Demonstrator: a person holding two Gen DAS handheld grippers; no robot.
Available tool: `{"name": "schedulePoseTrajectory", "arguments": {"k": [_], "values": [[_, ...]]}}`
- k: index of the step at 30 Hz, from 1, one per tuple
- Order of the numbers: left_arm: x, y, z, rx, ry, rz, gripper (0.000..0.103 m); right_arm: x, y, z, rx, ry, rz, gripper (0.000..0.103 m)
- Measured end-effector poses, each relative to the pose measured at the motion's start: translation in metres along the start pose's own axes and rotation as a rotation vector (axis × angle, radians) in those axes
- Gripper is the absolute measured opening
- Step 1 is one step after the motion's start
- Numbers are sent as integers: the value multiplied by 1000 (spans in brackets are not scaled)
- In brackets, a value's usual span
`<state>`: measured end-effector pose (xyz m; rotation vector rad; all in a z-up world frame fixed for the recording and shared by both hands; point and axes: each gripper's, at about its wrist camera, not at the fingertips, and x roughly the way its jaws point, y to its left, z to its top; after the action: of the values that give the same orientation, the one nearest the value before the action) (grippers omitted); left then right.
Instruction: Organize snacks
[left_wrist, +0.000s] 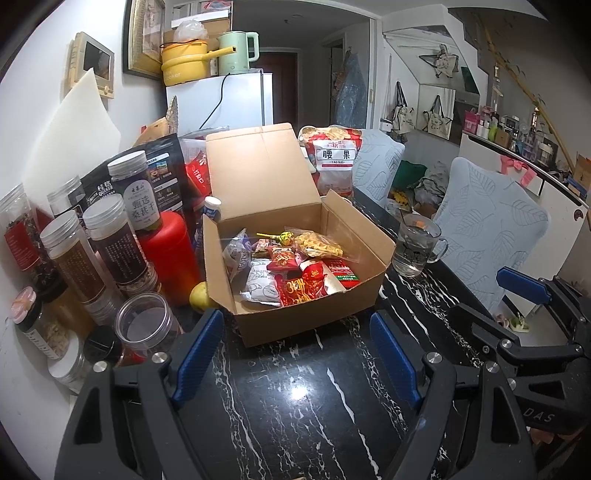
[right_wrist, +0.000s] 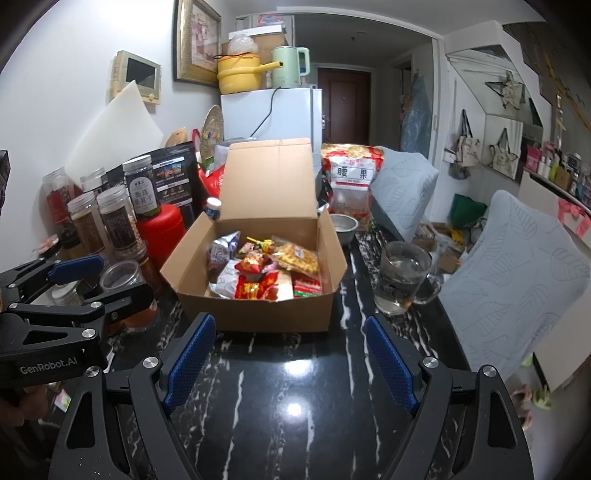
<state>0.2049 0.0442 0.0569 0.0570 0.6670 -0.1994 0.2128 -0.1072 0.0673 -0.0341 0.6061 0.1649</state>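
An open cardboard box stands on the black marble table, its lid flap raised at the back. Inside lie several wrapped snacks: red packets, silver pouches, a yellow waffle snack, a lollipop. My left gripper hovers open just in front of the box, nothing between its blue pads. My right gripper is also open and empty, in front of the box. A big cashew bag stands behind the box.
Several jars, a red canister and dark pouches crowd the table's left side. A glass mug stands right of the box, a metal bowl behind it. Chair backs line the right edge.
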Motion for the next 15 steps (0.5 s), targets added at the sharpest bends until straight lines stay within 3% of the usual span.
{"name": "schedulePoseTrajectory", "arguments": {"k": [15], "values": [[3,-3,0,8,9,-9,82,0,-6,-3,10,9,-8,84]]}}
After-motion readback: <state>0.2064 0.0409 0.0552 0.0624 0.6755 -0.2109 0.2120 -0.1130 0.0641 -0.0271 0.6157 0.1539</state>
